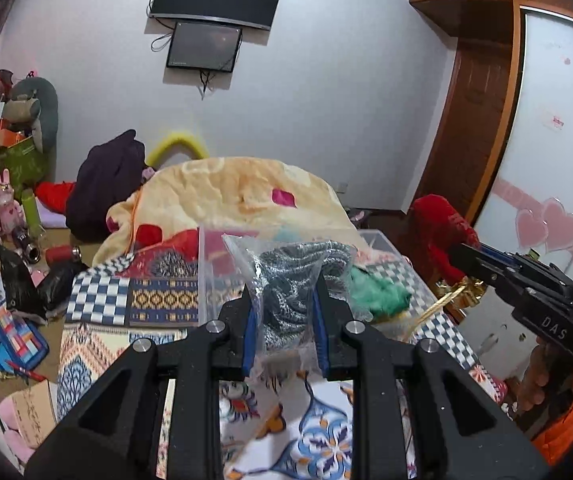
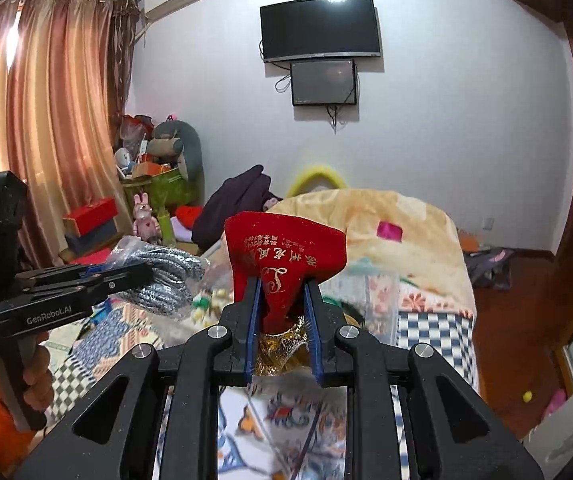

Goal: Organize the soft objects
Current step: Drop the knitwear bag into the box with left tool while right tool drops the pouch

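My left gripper [image 1: 285,300] is shut on a clear plastic bag of grey knitted cloth [image 1: 294,280] and holds it above the bed; the bag also shows in the right wrist view [image 2: 166,276]. My right gripper [image 2: 283,300] is shut on a red velvet pouch [image 2: 282,256] with gold lettering and a gold drawstring end [image 2: 282,344]. The pouch also shows at the right of the left wrist view [image 1: 442,236]. A clear plastic storage box [image 1: 222,276] stands on the bed just beyond the bag. A green fluffy item [image 1: 378,292] lies by it.
The bed has a patterned sheet [image 1: 318,432] and a peach blanket [image 1: 230,192] heaped at its far end. A dark garment [image 1: 106,184] lies beyond. Clutter, boxes and toys [image 1: 10,216] cover the floor at left. A wardrobe [image 1: 558,120] stands right. Screens [image 2: 318,28] hang on the wall.
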The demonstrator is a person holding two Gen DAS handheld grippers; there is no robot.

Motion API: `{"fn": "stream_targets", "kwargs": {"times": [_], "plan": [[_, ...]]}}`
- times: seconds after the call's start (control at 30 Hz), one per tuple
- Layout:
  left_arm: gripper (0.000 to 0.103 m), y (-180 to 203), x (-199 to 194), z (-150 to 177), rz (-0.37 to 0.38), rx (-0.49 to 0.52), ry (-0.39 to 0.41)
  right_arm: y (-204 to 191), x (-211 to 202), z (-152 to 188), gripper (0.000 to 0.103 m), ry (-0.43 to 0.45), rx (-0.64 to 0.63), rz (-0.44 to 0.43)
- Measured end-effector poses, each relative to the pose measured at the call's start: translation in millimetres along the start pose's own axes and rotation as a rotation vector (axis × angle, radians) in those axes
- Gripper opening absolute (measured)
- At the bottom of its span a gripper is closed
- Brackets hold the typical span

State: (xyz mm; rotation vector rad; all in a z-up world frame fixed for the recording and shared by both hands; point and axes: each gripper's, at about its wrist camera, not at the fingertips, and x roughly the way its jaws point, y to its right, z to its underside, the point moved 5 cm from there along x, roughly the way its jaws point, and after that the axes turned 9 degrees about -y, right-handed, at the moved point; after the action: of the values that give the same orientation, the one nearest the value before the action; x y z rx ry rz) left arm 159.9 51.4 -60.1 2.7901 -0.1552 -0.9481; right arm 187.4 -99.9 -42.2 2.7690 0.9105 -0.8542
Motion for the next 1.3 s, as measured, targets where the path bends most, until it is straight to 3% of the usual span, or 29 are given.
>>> {"fn": "stream_targets", "kwargs": {"times": [0.4,0.83,1.07,1.3], "plan": [[0.024,-6,50,-13,-0.033,-0.015,-0.069,-8,51,-15,0.019,-0.067,0.008,0.014],[0.024,-9,96,-2,-0.064,0.037,-0.183,-5,99,9,0.022,-0.227,-0.018,0.024],[0.025,-13,100,3,-0.046,0.017,-0.217,-4,91,10,0.045,-0.224,-0.039,0.049],[0.032,-9,78,1,-0.040,0.031,-0.183,-7,68,-3,0.050,-0.164,-0.059,0.059]]}}
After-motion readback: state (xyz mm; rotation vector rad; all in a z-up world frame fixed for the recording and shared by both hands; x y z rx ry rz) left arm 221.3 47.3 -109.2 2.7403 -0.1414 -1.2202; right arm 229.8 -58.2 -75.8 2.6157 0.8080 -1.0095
